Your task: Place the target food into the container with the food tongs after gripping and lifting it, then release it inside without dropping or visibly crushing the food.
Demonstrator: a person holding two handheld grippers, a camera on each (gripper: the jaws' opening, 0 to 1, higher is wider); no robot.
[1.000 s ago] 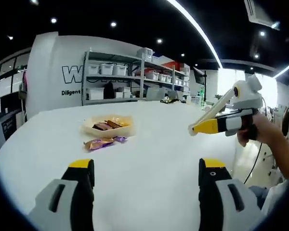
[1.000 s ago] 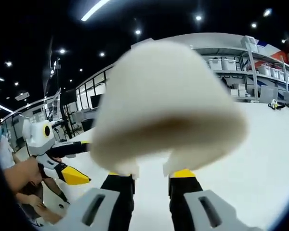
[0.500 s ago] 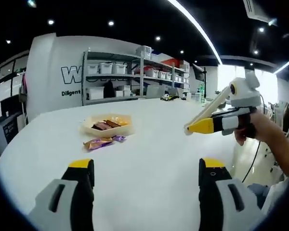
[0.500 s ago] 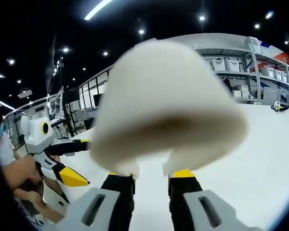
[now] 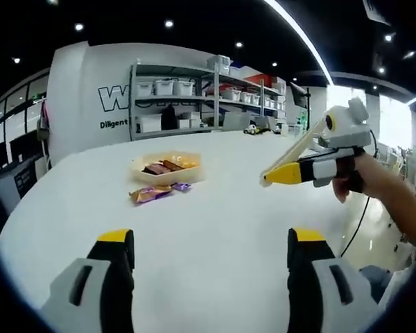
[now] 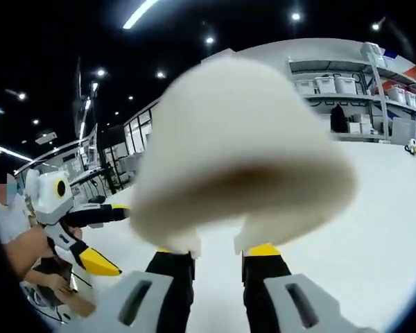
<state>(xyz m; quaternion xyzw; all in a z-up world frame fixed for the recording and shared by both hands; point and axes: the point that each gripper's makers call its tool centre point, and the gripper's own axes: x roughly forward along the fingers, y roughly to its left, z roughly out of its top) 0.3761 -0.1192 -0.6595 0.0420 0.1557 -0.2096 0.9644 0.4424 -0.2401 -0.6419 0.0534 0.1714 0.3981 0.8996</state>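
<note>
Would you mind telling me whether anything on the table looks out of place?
Two wrapped snacks lie loose on the white table, just outside the tray that holds the other food. Nothing looks spilled or damaged.

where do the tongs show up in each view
left gripper view: tongs right of centre, slanting up, held in the right gripper.
right gripper view: tongs in the centre, very close and blurred, just above that gripper's own jaws.
shared landmark: the shelves of white bins, upper centre in the left gripper view, upper right in the right gripper view.
</note>
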